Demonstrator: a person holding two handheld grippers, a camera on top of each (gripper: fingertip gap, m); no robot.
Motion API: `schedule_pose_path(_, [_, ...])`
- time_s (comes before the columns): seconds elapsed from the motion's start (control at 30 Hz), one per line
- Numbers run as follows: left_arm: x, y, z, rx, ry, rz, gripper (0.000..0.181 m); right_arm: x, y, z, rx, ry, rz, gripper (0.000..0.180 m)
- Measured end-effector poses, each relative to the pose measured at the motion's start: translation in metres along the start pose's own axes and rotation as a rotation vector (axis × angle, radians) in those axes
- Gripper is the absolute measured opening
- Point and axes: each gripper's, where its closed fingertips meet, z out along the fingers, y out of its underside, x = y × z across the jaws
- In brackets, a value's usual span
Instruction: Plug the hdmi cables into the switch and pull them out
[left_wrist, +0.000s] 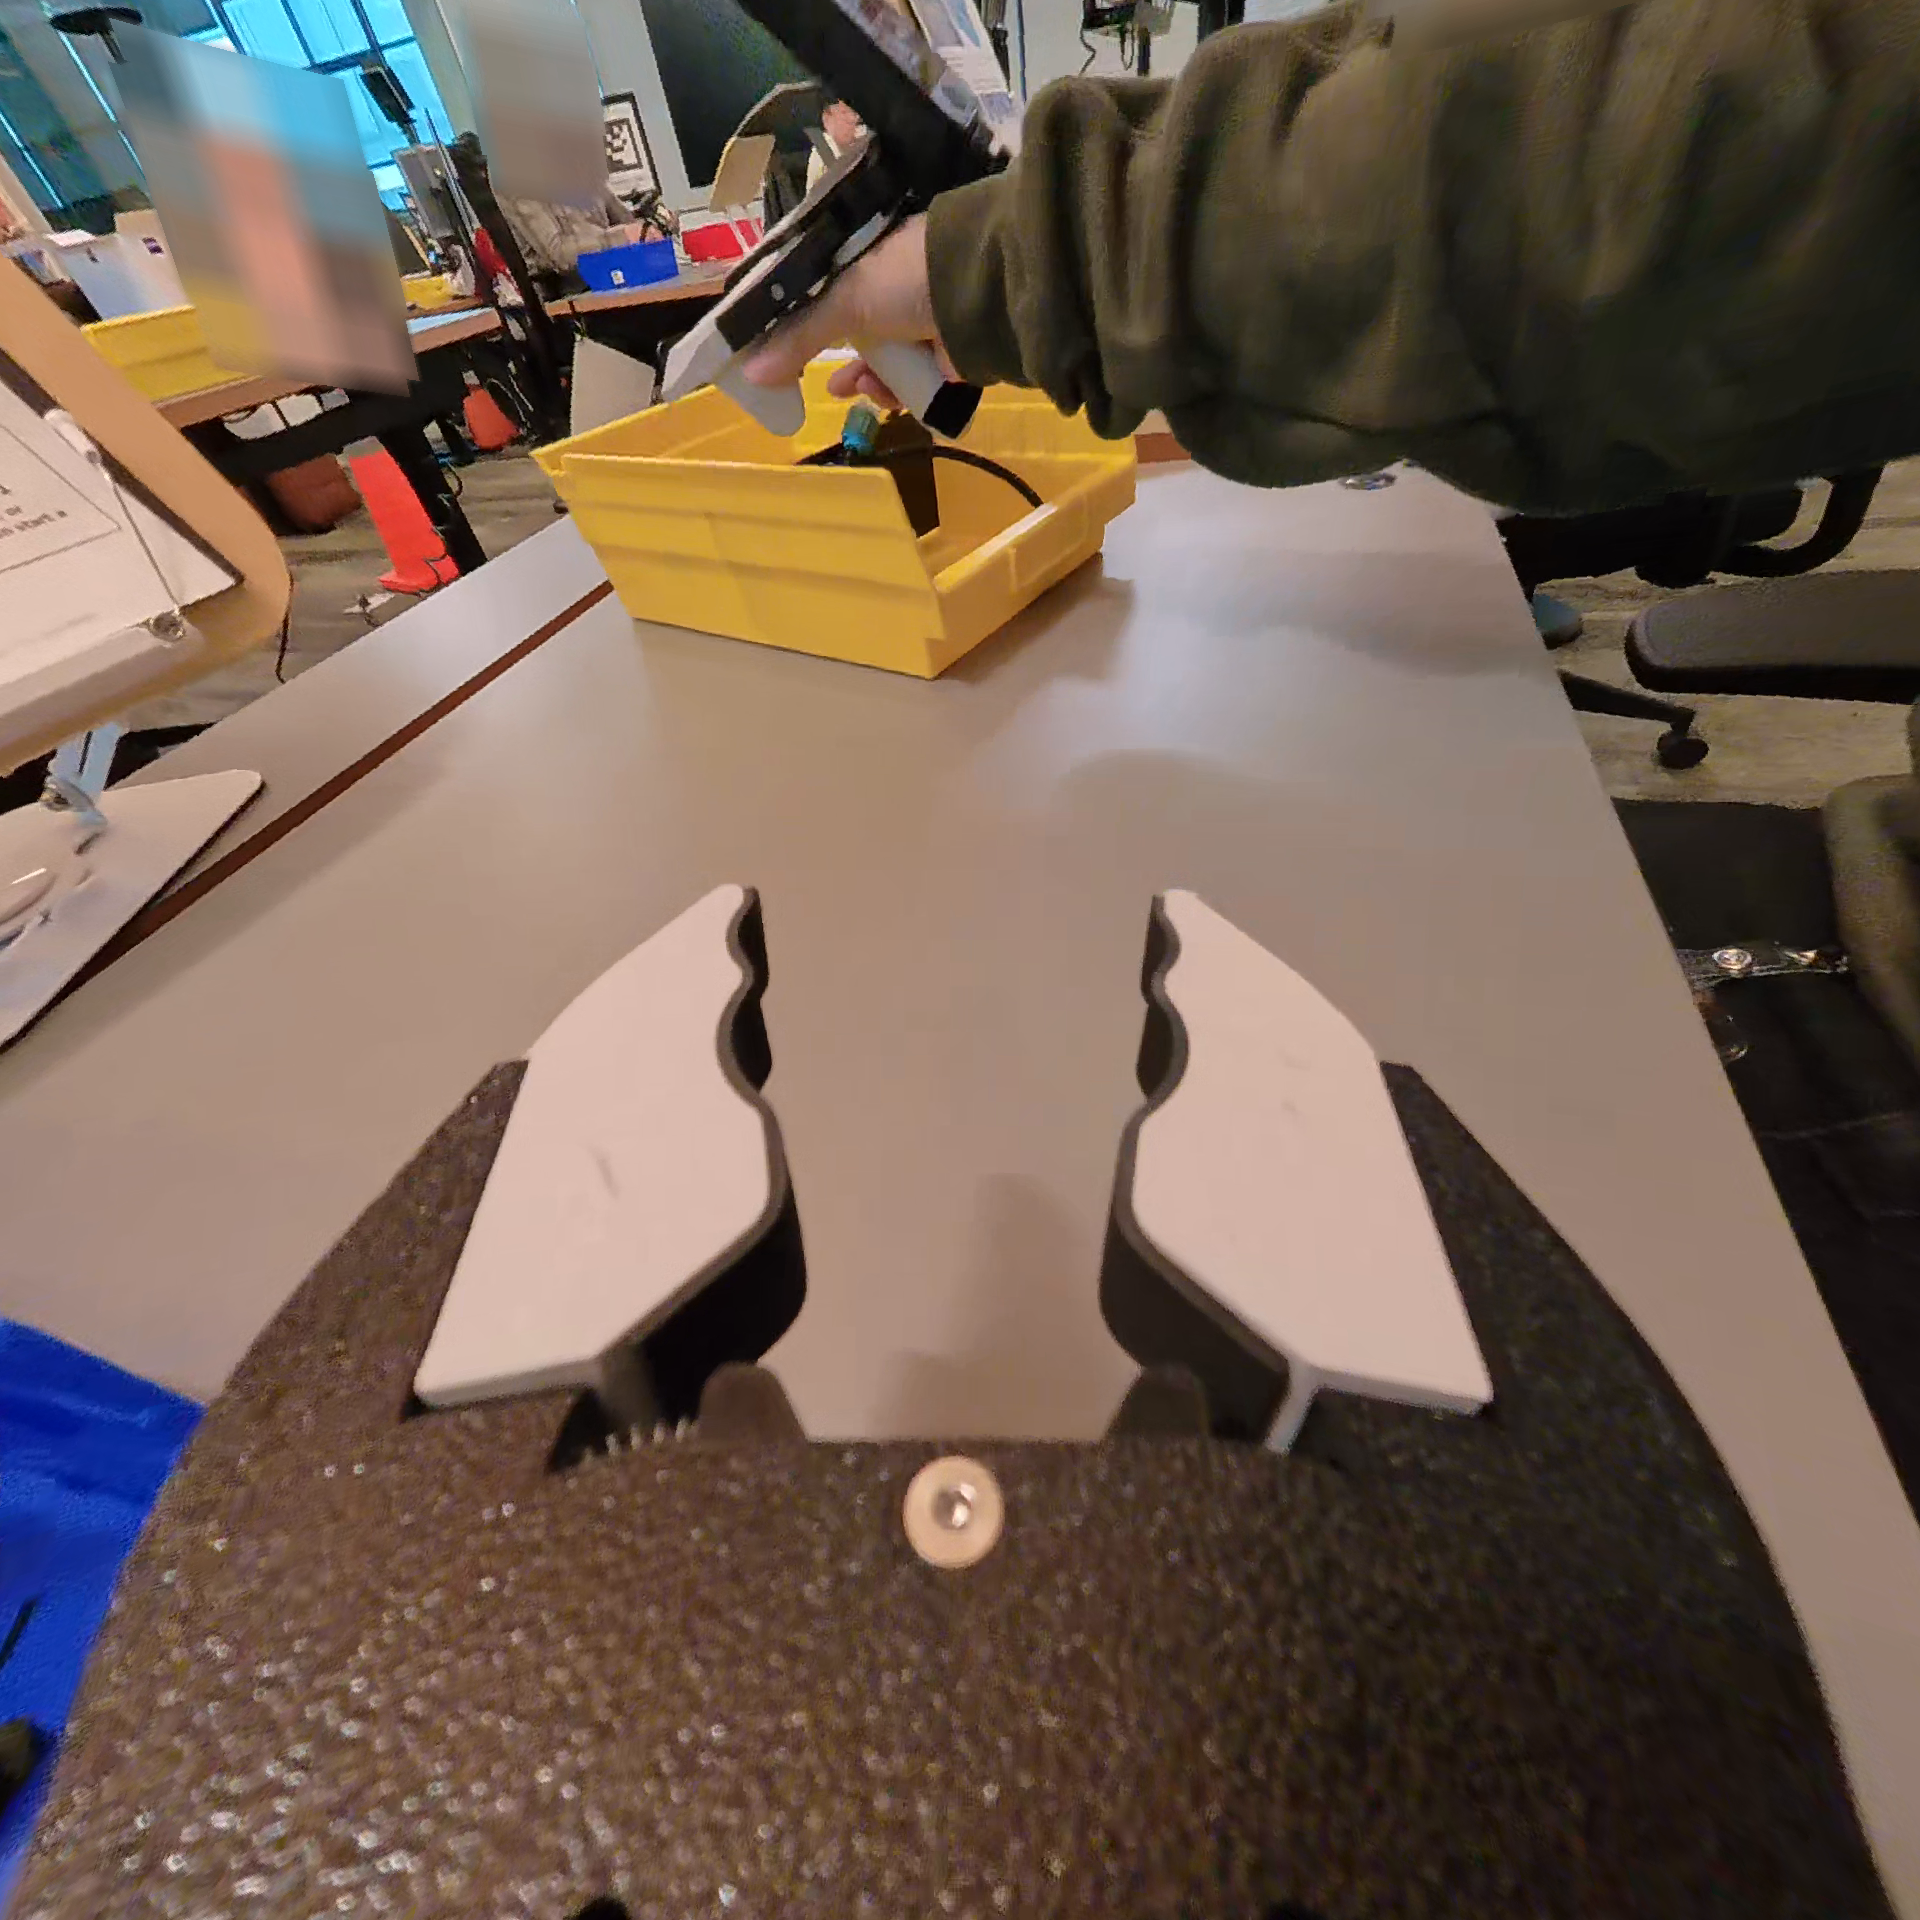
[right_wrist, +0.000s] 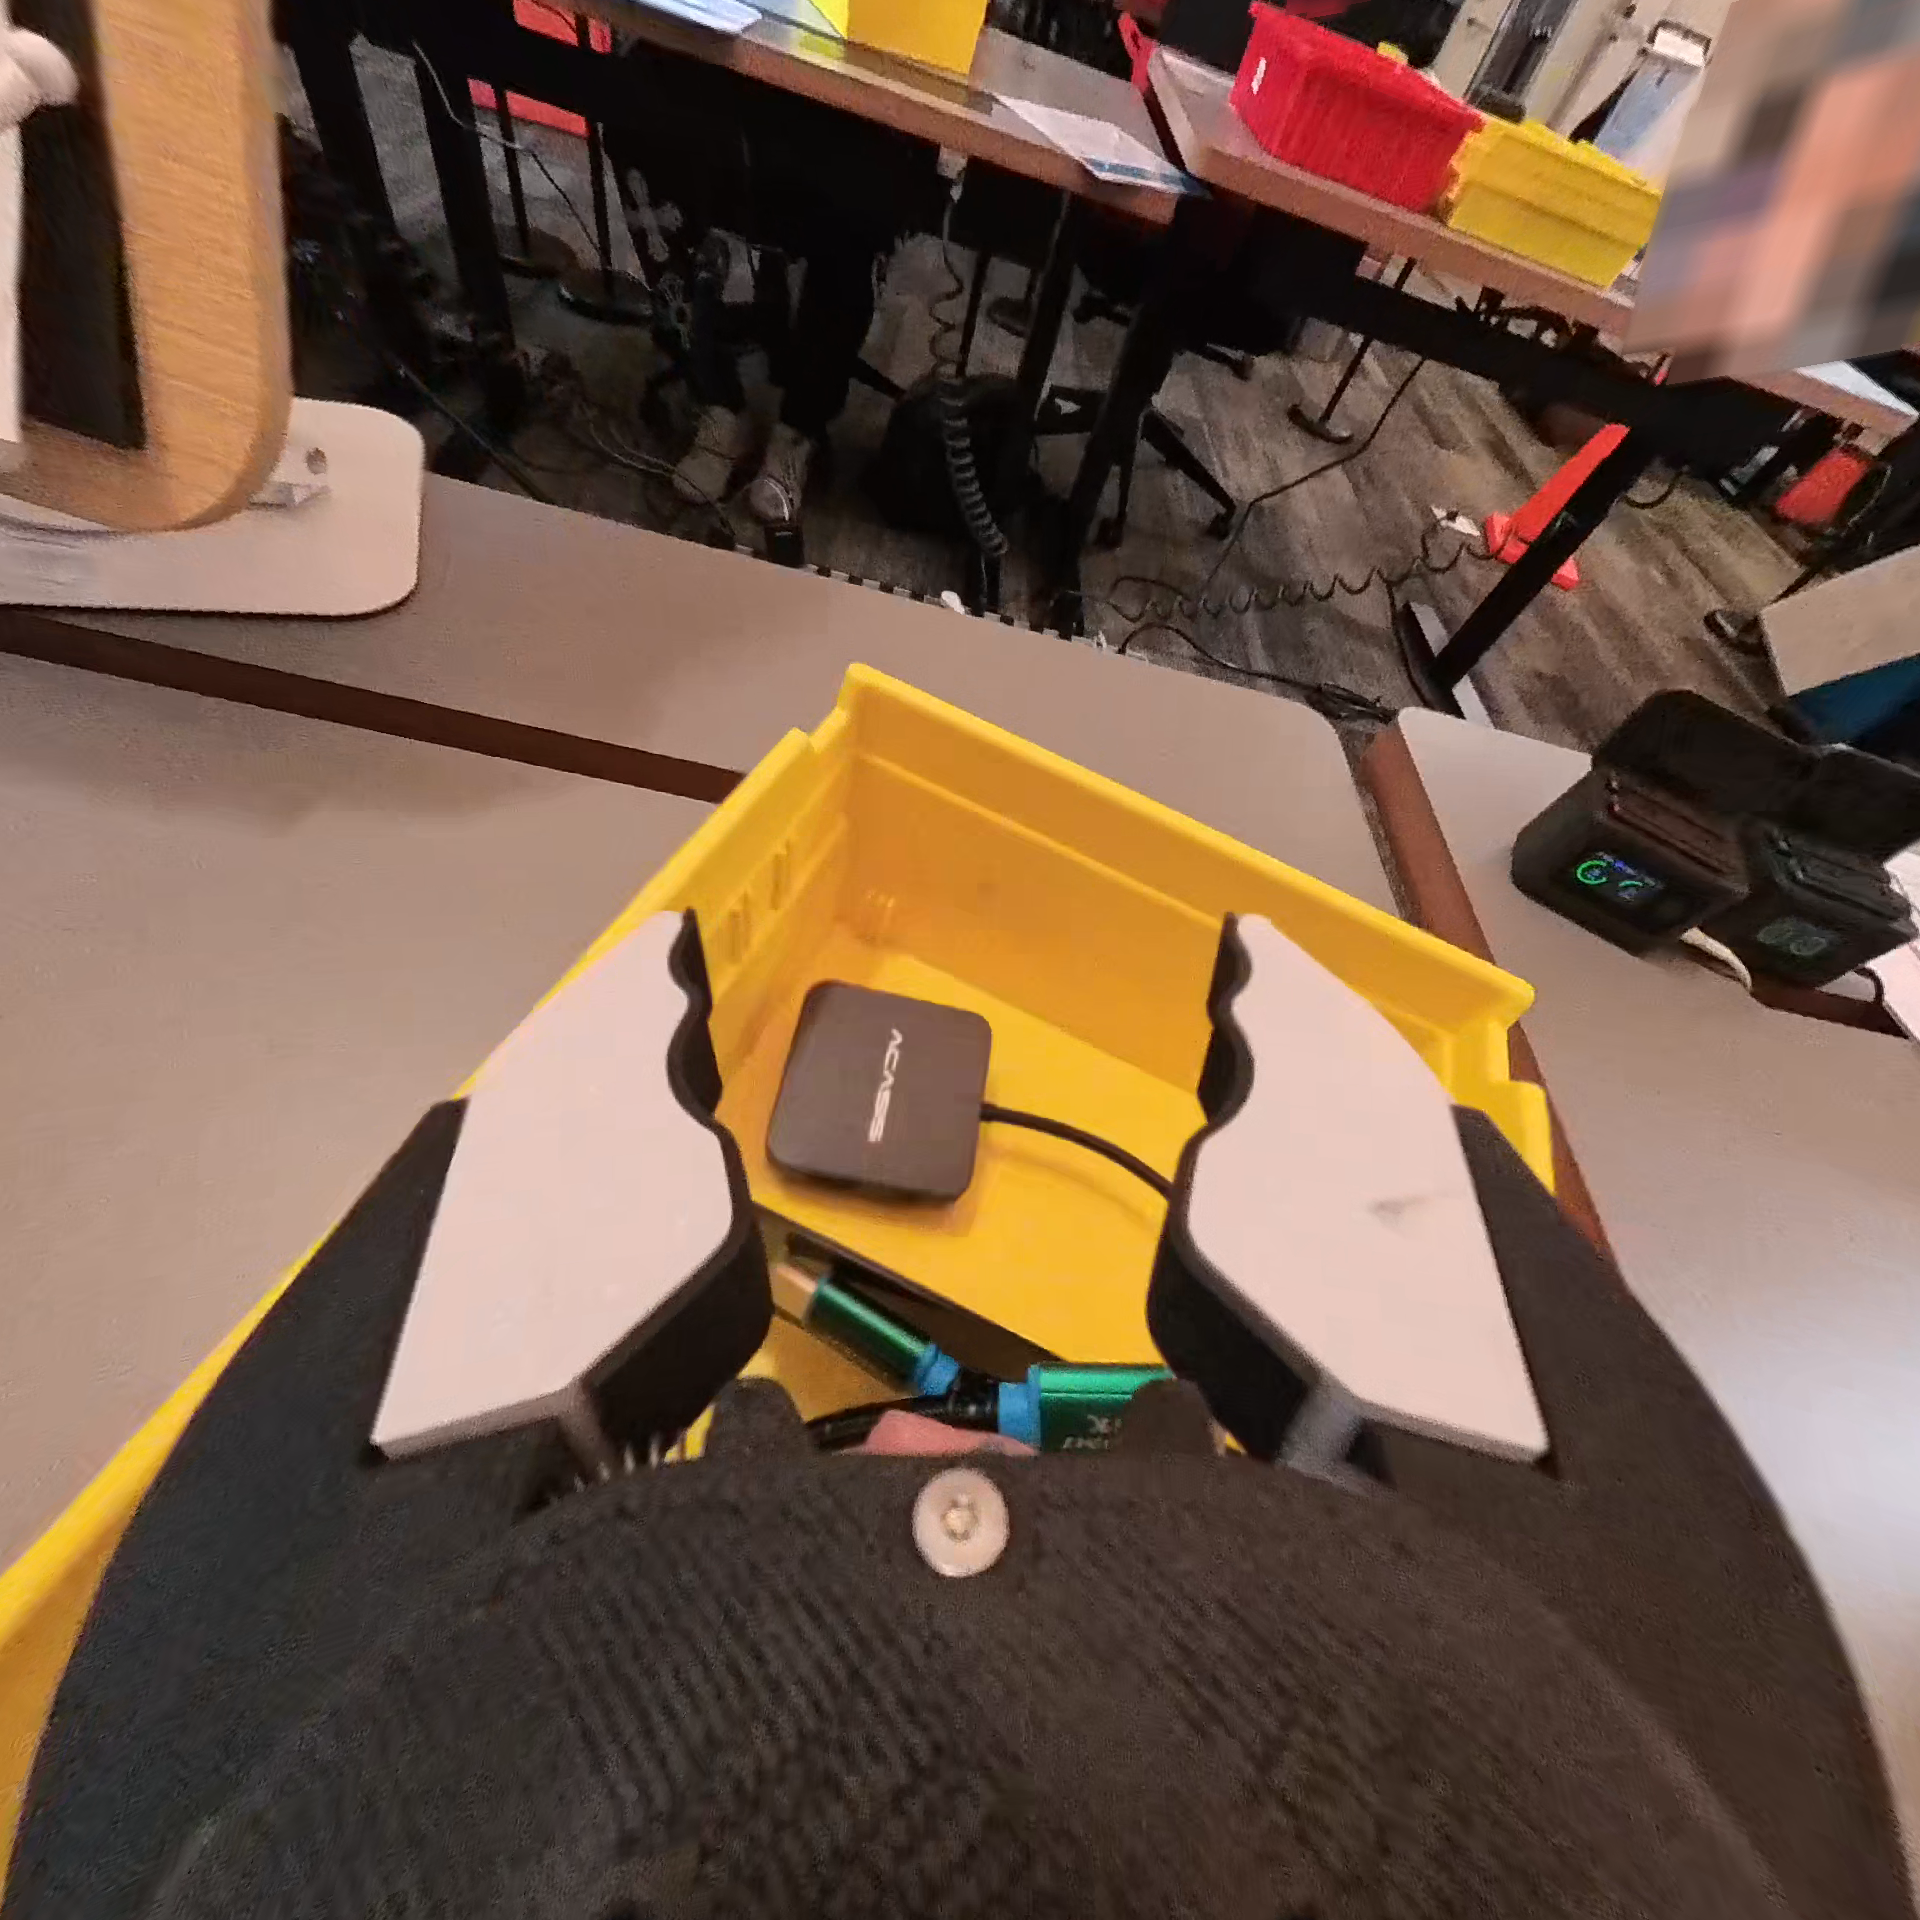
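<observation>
A yellow bin (right_wrist: 1195, 852) sits on the grey table and holds a flat black switch (right_wrist: 878, 1096) with a thin black lead. Two green HDMI plugs (right_wrist: 862, 1330) with blue collars lie at the bin's near end. My right gripper (right_wrist: 956, 935) is open and empty, hovering over the bin just above the switch. In the left wrist view the bin (left_wrist: 790, 561) is far ahead, with the right gripper (left_wrist: 862, 405) held over it by a hand in an olive sleeve. My left gripper (left_wrist: 951, 904) is open and empty over bare table, well short of the bin.
A wooden-backed stand on a white base (left_wrist: 114, 862) is at the table's left. Black devices with lit screens (right_wrist: 1704, 873) sit on the neighbouring table to the right. Office chairs (left_wrist: 1766, 644) stand beyond the right edge. A blue object (left_wrist: 62, 1507) is at my near left.
</observation>
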Motion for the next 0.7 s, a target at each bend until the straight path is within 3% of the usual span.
schedule_pose_path(0.17, [-0.021, 0.004, -0.008, 0.004, -0.097, -0.061, 0.067, -0.032, -0.025, -0.045, 0.182, -0.080, -0.045, 0.088])
schedule_pose_path(0.4, [-0.085, -0.022, -0.064, 0.002, -0.549, -0.294, 0.057, -0.122, -0.003, -0.129, 0.340, -0.274, -0.187, 0.077])
schedule_pose_path(0.53, [-0.114, -0.002, -0.110, -0.187, -0.774, -0.446, 0.055, -0.150, 0.013, -0.145, 0.333, -0.391, -0.199, 0.077])
schedule_pose_path(0.7, [-0.154, 0.000, -0.119, -0.306, -0.802, -0.655, 0.063, -0.154, 0.015, -0.147, 0.338, -0.401, -0.247, 0.076])
